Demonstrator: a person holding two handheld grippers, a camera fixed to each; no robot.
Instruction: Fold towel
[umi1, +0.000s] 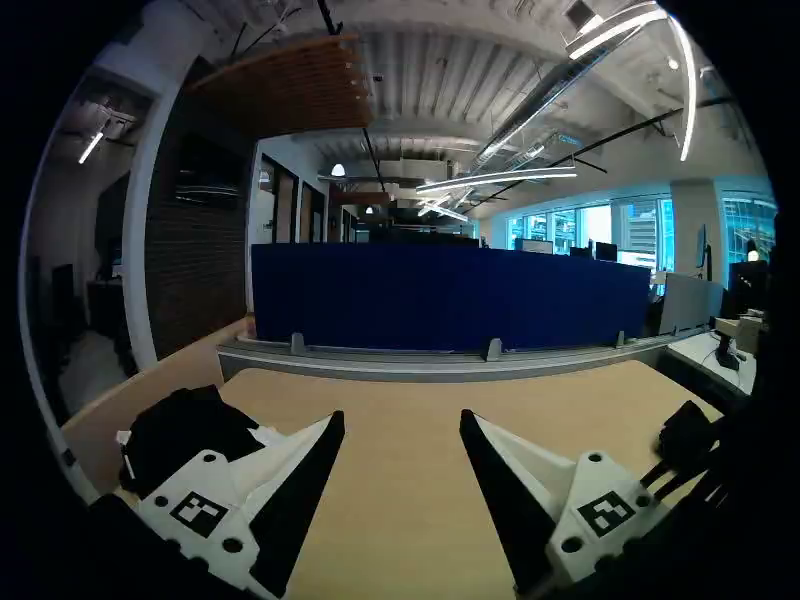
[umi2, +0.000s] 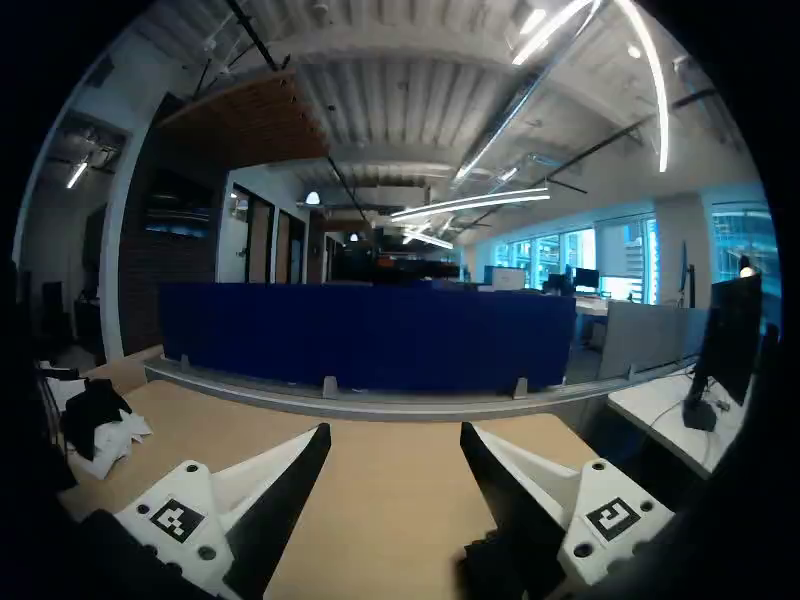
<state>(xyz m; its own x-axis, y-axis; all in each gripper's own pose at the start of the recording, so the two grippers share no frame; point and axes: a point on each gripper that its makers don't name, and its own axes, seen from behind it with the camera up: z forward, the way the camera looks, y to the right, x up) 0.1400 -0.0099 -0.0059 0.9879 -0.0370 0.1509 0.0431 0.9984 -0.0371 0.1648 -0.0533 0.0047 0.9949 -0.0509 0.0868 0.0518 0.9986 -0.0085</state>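
The left claw (umi1: 400, 465) stood open, its two fingers wide apart over the bare table (umi1: 420, 420) and holding nothing. Just behind its left finger lay the towel (umi1: 185, 435), a crumpled dark heap with white at its edges, partly hidden by that finger. At the right margin a dark shape (umi1: 688, 430) was too cut off to make out.

The right claw (umi2: 395, 470) was likewise open and empty. A small dark lump (umi2: 490, 565) low beside its right finger could not be identified. In the right gripper view the towel (umi2: 95, 425) lay well off to the left, near the table's edge.

Ahead of both claws the wood lay open up to a grey rail (umi1: 420, 360) and a blue screen (umi1: 450, 295) along the far edge. A monitor (umi2: 728, 335) stood on a separate white table (umi2: 660, 410) to the right.
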